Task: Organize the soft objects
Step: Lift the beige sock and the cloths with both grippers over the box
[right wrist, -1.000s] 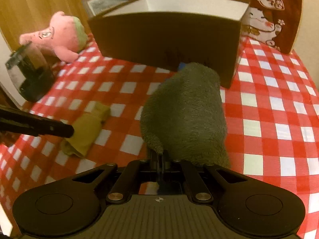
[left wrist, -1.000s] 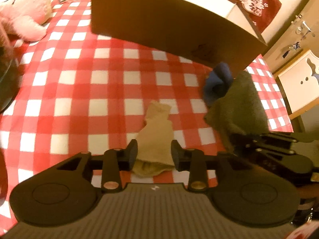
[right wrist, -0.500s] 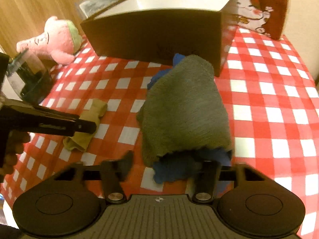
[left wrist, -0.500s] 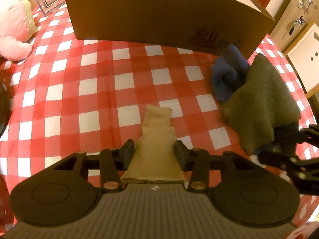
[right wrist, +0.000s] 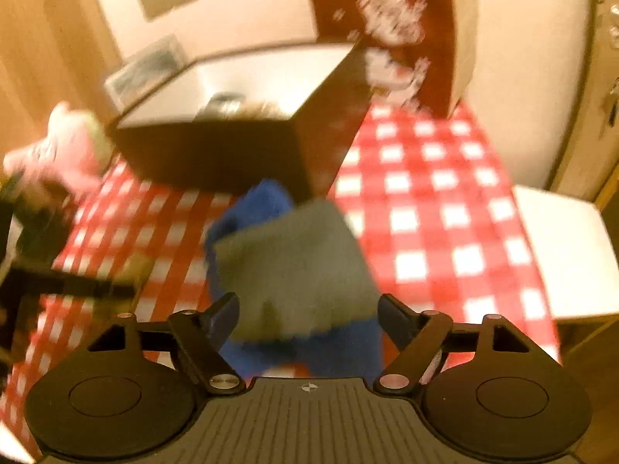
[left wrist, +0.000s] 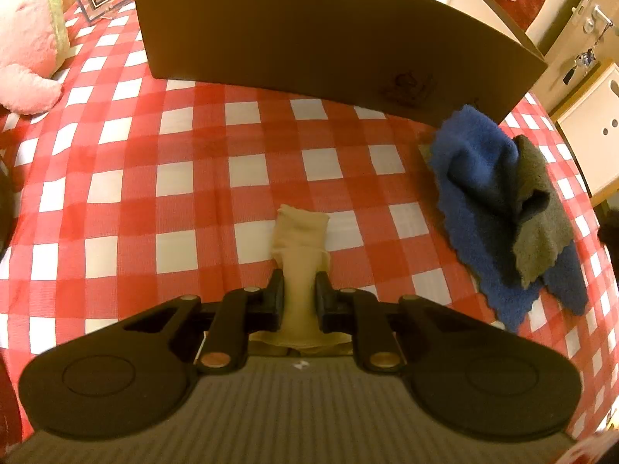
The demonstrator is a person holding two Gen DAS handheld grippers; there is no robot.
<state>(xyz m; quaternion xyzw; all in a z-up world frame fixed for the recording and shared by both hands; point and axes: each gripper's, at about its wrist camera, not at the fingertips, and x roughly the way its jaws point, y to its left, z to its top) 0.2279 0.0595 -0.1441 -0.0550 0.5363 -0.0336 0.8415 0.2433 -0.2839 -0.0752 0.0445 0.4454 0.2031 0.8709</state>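
Item 1. Pink plush toy point(left wrist: 27, 42): lies at the far left edge of the checked tablecloth point(left wrist: 116, 178), well apart from both tools; judged to be a soft item not yet sorted. Partly cut off by the frame.

Item 2. Cardboard box point(left wrist: 309, 38): stands open-topped at the back of the table, presumably the place meant for the soft items. The right wrist view shows something dark inside, too blurred to identify.

Item 3. Beige sock point(left wrist: 300, 239): lies lengthwise on the cloth in front of the box. The left gripper point(left wrist: 300, 295) has just been closing and now pinches the sock's near part between its jaws, the fabric bunched narrow there; judged a grasp taken ahead of a lift towards the box. The sock's near end is hidden under the tool body.

Item 4. Blue cloth point(left wrist: 476, 178) with grey cloth point(left wrist: 537, 208) lying across it: heaped together near the box's right corner.

Item 5. Right gripper point(right wrist: 307, 317): jaws have just been opening and stand wide, pads clear of the cloths, which show between and beyond them. Whether the fingertips touch fabric cannot be told; this view is smeared with motion blur.
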